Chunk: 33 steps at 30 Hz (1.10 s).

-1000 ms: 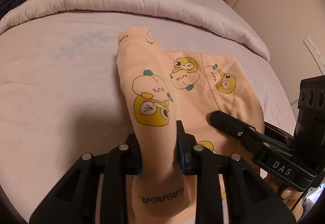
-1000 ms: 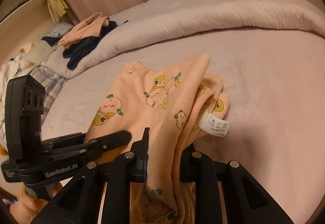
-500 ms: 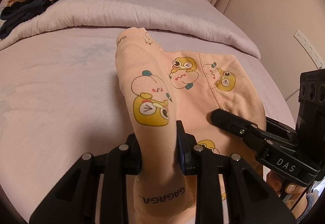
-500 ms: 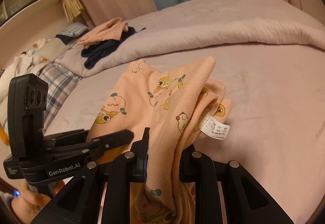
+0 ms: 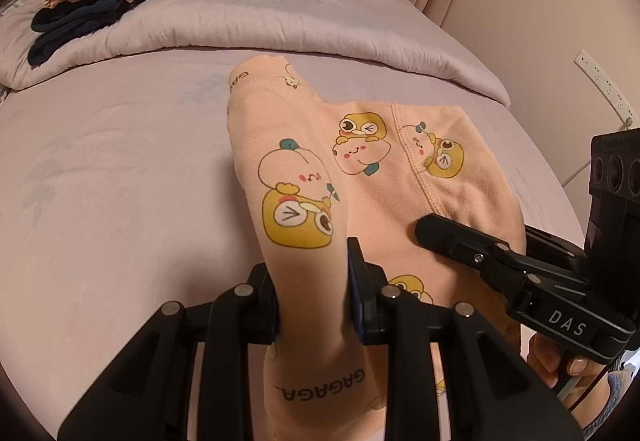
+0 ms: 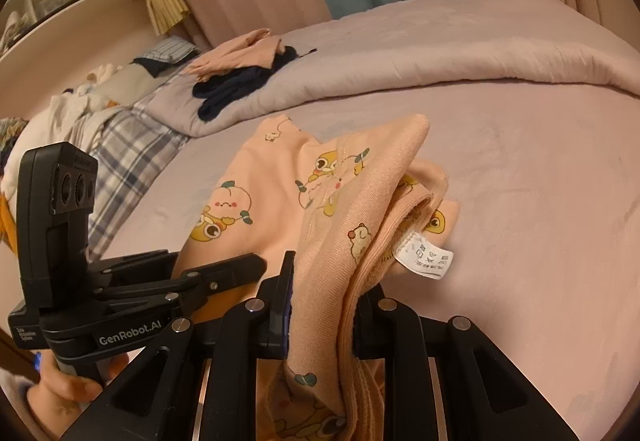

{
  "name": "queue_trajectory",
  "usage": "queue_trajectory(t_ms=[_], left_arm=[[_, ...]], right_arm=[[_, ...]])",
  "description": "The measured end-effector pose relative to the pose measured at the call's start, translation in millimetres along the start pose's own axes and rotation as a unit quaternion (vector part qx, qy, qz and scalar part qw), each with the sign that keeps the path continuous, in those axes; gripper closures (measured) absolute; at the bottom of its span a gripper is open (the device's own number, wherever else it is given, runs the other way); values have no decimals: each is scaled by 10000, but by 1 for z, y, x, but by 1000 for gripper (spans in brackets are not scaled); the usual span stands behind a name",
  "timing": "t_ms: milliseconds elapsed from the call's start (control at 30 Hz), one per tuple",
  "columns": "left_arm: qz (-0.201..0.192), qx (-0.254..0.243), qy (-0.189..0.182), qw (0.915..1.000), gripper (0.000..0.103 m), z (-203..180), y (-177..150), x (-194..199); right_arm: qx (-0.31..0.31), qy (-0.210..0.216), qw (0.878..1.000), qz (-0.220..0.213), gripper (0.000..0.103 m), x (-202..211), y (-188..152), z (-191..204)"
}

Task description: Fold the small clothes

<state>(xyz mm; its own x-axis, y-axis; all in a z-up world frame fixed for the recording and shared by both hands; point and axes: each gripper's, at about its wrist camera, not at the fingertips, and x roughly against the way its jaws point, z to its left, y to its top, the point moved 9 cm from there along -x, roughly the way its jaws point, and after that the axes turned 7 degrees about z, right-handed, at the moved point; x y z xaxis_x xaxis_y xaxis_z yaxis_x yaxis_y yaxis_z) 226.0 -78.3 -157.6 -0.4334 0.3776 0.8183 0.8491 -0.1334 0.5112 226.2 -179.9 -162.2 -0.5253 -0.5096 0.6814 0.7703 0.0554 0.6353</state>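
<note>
A small peach garment with yellow cartoon prints (image 5: 360,169) lies on the pink bed, its near end lifted by both grippers. My left gripper (image 5: 312,281) is shut on a fold with "GAGAGA" lettering. My right gripper (image 6: 324,301) is shut on the bunched waistband side of the garment (image 6: 332,201), where a white care label (image 6: 426,261) hangs out. The right gripper's finger (image 5: 460,241) shows at right in the left wrist view; the left gripper (image 6: 224,273) shows at left in the right wrist view.
A rolled lilac duvet (image 5: 260,25) lies across the far bed. A pile of peach and navy clothes (image 5: 84,5) sits on it at far left, also seen in the right wrist view (image 6: 244,73). Plaid bedding (image 6: 128,157) lies left. A wall (image 5: 560,41) is at right.
Both grippers have risen and tilted up a little, keeping hold of the garment; more of the curtains and far clothes pile comes into view. The garment's lie is about the same.
</note>
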Motion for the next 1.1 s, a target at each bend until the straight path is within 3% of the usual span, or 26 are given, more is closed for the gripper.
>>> queue_trajectory(t_ms=[600,1100], left_arm=[[-302,68,279,9991,77,17,-36,55],[-458,290,466,9974,77,48,-46,75]], right_arm=[[467,154,9988,-59,80,10,-12,51],[803,232,9965,14,80,-8,-7,83]])
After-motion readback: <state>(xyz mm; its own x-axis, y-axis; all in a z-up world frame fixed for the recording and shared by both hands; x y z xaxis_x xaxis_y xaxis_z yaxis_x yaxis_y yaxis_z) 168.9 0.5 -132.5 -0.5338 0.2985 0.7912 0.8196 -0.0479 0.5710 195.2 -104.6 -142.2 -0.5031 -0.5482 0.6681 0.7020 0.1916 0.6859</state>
